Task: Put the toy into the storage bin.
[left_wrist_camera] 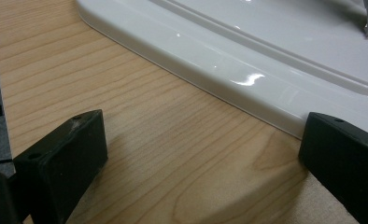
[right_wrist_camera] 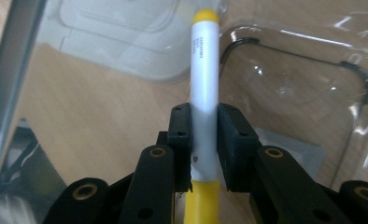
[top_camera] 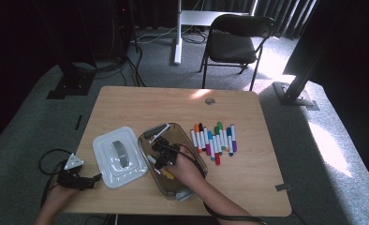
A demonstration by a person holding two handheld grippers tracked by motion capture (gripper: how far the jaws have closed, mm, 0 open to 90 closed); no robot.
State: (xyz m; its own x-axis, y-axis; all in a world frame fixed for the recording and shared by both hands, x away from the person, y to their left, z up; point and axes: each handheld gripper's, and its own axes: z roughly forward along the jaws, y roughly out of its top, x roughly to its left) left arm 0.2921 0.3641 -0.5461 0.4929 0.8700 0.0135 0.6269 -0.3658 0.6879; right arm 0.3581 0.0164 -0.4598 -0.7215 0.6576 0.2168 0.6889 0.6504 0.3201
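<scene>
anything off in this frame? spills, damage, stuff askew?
Nothing stands out. Lid lies flat beside the clear box, markers sit in a row, and the right gripper holds the yellow marker squarely inside the box.

Yellow-capped marker (right_wrist_camera: 204, 88), white barrel w/ yellow ends, clamped lengthwise in right hand-held gripper (right_wrist_camera: 204, 140), inside clear smoky container (top_camera: 192, 150) nr desk's front edge.

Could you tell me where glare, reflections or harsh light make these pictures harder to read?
High view: sunlight patches wash out the carpet at right, the surroundings are dark. Left gripper view: small bright highlights glint on the white lid. Right gripper view: reflections streak the clear container walls, while the yellow marker in the right gripper stays sharp.
</scene>
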